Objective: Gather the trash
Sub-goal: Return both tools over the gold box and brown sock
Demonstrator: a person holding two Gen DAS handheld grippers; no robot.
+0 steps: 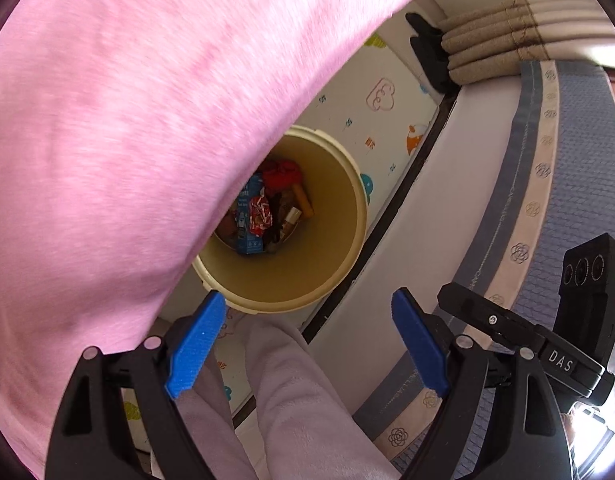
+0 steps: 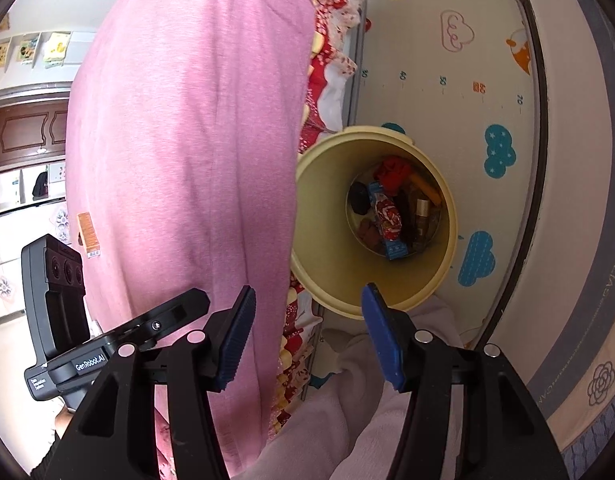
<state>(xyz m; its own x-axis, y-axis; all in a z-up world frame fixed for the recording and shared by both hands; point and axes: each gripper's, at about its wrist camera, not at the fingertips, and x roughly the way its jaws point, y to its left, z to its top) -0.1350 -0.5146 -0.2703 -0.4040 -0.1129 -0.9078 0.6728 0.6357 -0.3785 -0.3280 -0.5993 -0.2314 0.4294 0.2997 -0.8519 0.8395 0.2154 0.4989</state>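
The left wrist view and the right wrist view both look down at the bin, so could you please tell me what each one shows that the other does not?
Only the left wrist view shows the stack of folded towels beyond the mat. Only the right wrist view shows the brown cabinet door, the red patterned cloth beside the bin, and a black item among the trash. Both show the yellow bin holding wrappers, the cloud-print mat, the pink shirt, and open, empty grippers.

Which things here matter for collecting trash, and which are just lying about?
Part of the job:
- cream trash bin
- wrappers inside it
- both open, empty tools

Just lying about:
- cloud-print play mat
- folded towels
- mattress edge
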